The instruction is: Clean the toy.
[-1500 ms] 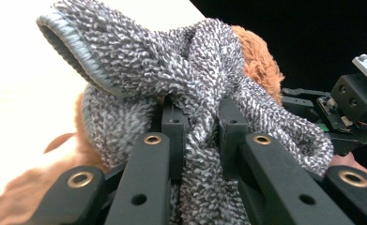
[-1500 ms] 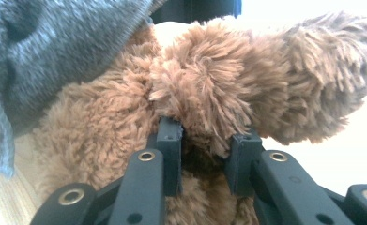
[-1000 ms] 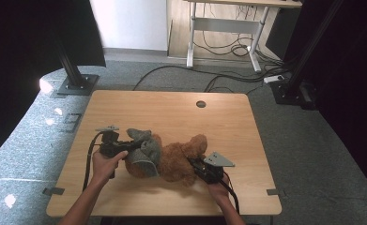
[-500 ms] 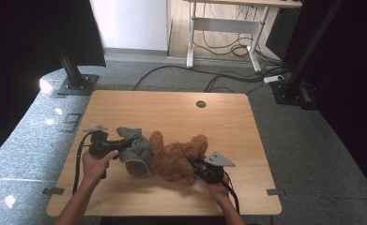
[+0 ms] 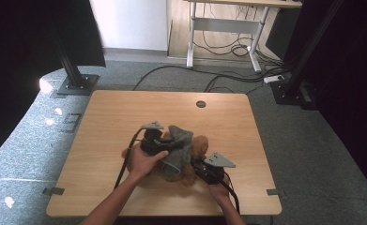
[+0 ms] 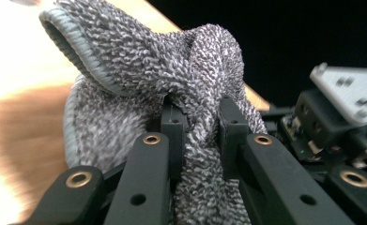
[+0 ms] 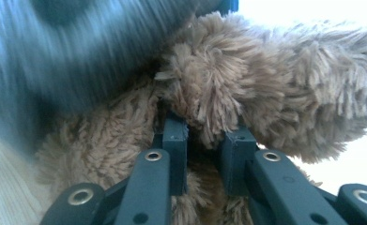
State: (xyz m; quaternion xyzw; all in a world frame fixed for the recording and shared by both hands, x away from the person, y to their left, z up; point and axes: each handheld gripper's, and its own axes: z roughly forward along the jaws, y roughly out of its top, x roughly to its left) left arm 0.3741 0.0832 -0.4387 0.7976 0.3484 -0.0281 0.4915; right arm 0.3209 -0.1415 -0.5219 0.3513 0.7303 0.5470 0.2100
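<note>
A grey looped-terry microfibre cloth (image 5: pixel 177 149) with a stitched grey hem is pinched in a bunched fold by the left gripper (image 5: pixel 168 146), jaws clamped tight on the fabric. In the high view the cloth is draped over the middle of a brown shaggy plush toy (image 5: pixel 190 161), which lies at the centre-front of the light wooden table (image 5: pixel 125 112). The cloth's long axis runs from the far side toward the near edge, slightly tilted; its upper end is lifted by the grip. The toy's long axis is laid roughly left to right across the table, a brown tip poking out left of the left hand (image 5: pixel 143 161); which end is the head cannot be told. At the toy's right end, the right gripper (image 5: pixel 201 168) is closed on a tuft of brown fur, held by the right hand (image 5: pixel 218 190).

In the left gripper view the cloth (image 6: pixel 172 75) is seen close up: coarse speckled grey-white loops, a rolled hem at upper left, the fold squeezed between the fingertips (image 6: pixel 174 124); the other gripper's grey plate is visible at right, the brown toy blurred at left. In the right gripper view the fur (image 7: pixel 247 93) is shown as long, fluffy, tan pile, a rounded limb-like lobe caught between the fingertips (image 7: pixel 175 136); the grey cloth (image 7: pixel 68 51) is blurred at upper left.
</note>
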